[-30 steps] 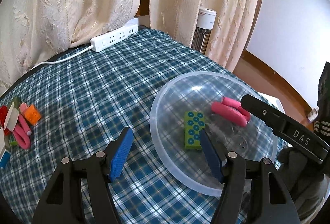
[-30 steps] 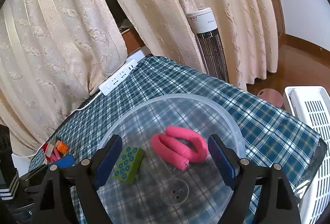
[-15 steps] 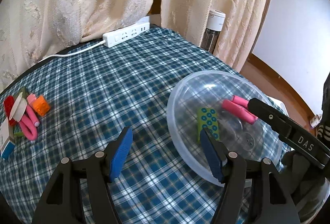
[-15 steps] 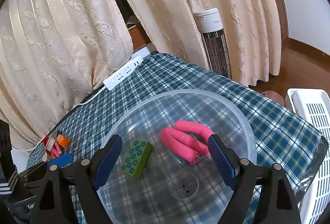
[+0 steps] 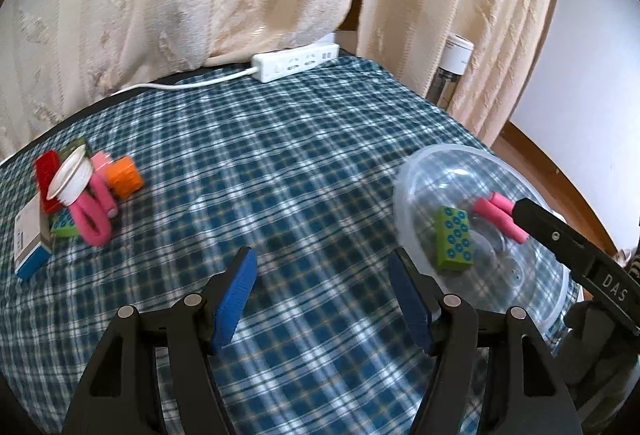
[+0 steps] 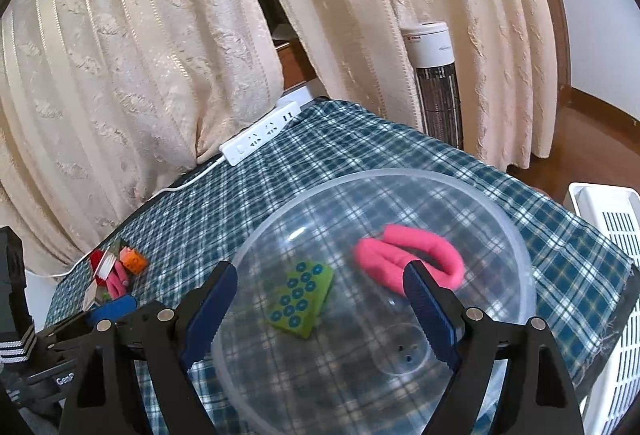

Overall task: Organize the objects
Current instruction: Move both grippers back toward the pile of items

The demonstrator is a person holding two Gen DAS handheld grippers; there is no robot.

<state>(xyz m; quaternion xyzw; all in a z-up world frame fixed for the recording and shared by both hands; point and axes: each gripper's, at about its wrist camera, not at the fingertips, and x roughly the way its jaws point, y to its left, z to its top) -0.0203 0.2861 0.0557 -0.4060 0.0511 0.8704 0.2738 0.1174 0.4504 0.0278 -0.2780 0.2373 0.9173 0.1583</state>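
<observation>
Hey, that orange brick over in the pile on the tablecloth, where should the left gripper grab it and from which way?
Take the orange brick across its two flat side faces, coming from above and from its right, the open-cloth side. A pink foam curler and a white cap crowd its left. The left gripper is open, so probably no re-opening is needed.

Block (image 6: 302, 299) and roller (image 6: 412, 262) in bowl (image 6: 516, 235); toy pile (image 5: 80, 195) far left.

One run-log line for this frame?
left gripper open, empty | right gripper open over bowl | in bowl: green brick, pink curler
</observation>
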